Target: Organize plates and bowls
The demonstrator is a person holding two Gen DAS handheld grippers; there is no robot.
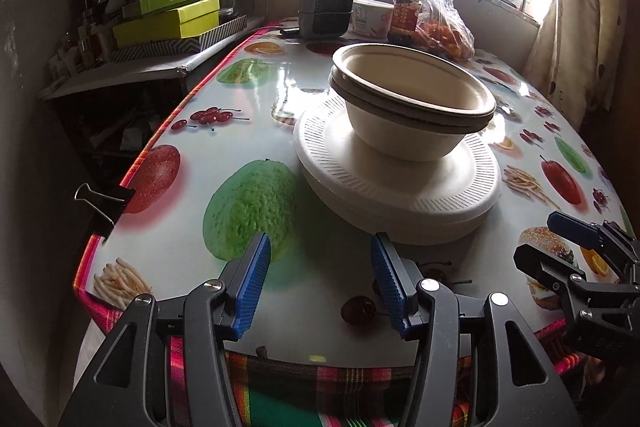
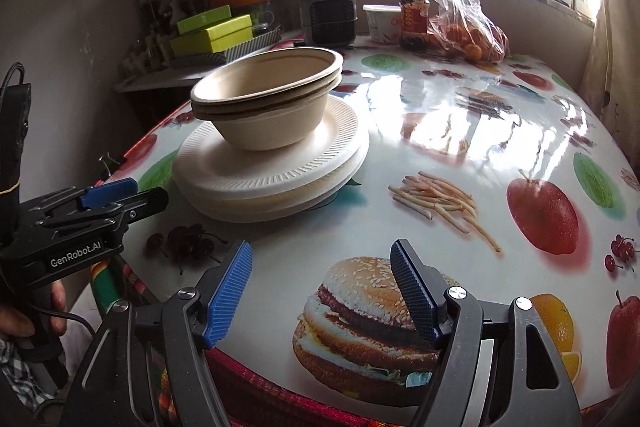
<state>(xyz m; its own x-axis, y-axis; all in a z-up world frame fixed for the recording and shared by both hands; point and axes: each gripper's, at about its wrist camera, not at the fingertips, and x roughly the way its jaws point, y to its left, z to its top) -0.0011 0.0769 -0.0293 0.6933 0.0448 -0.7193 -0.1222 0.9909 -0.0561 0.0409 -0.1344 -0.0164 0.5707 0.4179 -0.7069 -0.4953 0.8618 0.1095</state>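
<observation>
A stack of beige paper bowls [image 1: 412, 107] sits nested on a stack of white foam plates [image 1: 400, 187] on the fruit-print table. The same bowls [image 2: 268, 103] and plates [image 2: 272, 171] show at the left in the right wrist view. My left gripper [image 1: 320, 287] is open and empty, just in front of the plates at the table's near edge. My right gripper [image 2: 322, 295] is open and empty, over the burger print to the right of the stack. The right gripper also shows in the left wrist view [image 1: 560, 239], and the left gripper shows in the right wrist view [image 2: 128, 195].
At the far end stand a small grey heater [image 1: 326, 9], a white tub [image 1: 370, 17], a red-labelled jar [image 1: 406, 13] and a plastic bag of oranges [image 1: 440, 31]. Green boxes [image 1: 168, 19] lie on a side shelf to the left. A binder clip [image 1: 104, 199] grips the left table edge.
</observation>
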